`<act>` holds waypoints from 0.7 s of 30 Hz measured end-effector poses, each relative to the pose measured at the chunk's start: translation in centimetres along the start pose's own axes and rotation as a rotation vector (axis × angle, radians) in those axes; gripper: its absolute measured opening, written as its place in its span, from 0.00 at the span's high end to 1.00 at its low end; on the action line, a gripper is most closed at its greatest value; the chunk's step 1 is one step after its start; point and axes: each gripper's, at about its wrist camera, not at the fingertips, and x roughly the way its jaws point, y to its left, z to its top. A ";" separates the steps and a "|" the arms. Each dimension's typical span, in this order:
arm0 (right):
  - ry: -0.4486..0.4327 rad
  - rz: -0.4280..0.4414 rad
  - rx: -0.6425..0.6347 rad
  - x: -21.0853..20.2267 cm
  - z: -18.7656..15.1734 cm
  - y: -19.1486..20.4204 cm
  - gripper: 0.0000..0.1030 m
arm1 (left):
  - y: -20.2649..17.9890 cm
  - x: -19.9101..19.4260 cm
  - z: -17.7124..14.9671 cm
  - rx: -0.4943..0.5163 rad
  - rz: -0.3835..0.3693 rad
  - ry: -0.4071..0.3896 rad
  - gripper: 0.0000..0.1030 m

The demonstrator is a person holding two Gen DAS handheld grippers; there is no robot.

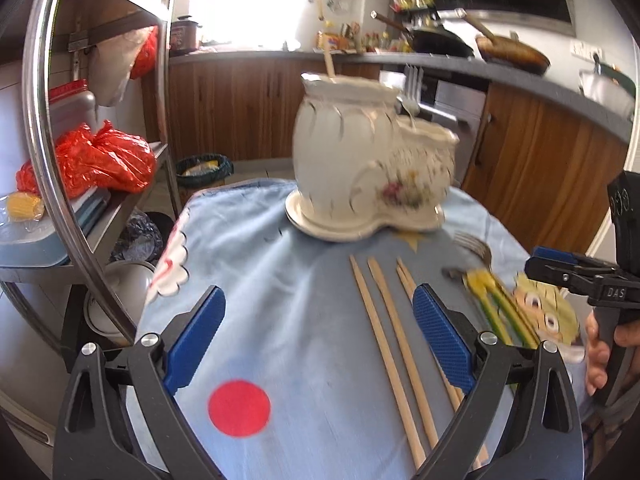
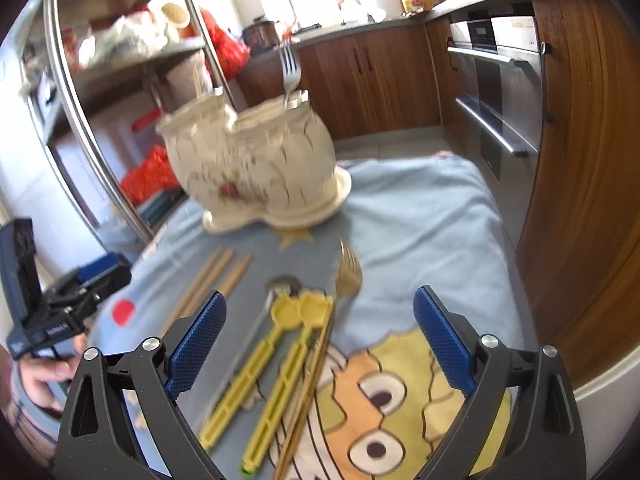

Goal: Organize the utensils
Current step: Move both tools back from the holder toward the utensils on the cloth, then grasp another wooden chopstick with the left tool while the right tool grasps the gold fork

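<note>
both jaws stand spread, gripping nothing. left gripper (image 1: 320, 336) hovers above the wooden chopsticks (image 1: 384, 344); right gripper (image 2: 320, 336) over the yellow utensils (image 2: 276, 364) and gold fork (image 2: 344, 280). ceramic holder (image 2: 248, 164) sits at twelve o'clock.

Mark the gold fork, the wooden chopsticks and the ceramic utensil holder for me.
gold fork (image 2: 349, 270), right wrist view, on its tines.
wooden chopsticks (image 1: 386, 330), left wrist view, on the middle of one stick.
ceramic utensil holder (image 1: 340, 160), left wrist view, on the taller pot's wall.
</note>
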 end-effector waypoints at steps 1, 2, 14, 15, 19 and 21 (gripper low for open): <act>0.013 -0.015 -0.016 0.1 -0.4 0.2 0.19 | -0.2 0.1 -0.2 0.010 -0.001 0.013 0.20; 0.017 -0.020 -0.022 0.0 -0.6 0.3 0.23 | -0.4 0.4 -0.4 0.019 -0.008 0.030 0.24; 0.104 -0.073 -0.051 1.1 -1.7 0.1 0.63 | -2.2 2.8 -0.9 0.090 -0.037 0.141 0.46; 0.104 -0.076 -0.057 1.1 -1.7 0.2 0.63 | -2.4 2.9 -0.9 0.095 -0.035 0.148 0.46; 0.108 -0.081 -0.073 1.2 -1.7 0.4 0.67 | -2.6 3.5 -1.0 0.112 -0.029 0.178 0.46; 0.110 -0.083 -0.083 1.2 -1.7 0.6 0.71 | -2.8 3.7 -1.0 0.122 -0.029 0.191 0.47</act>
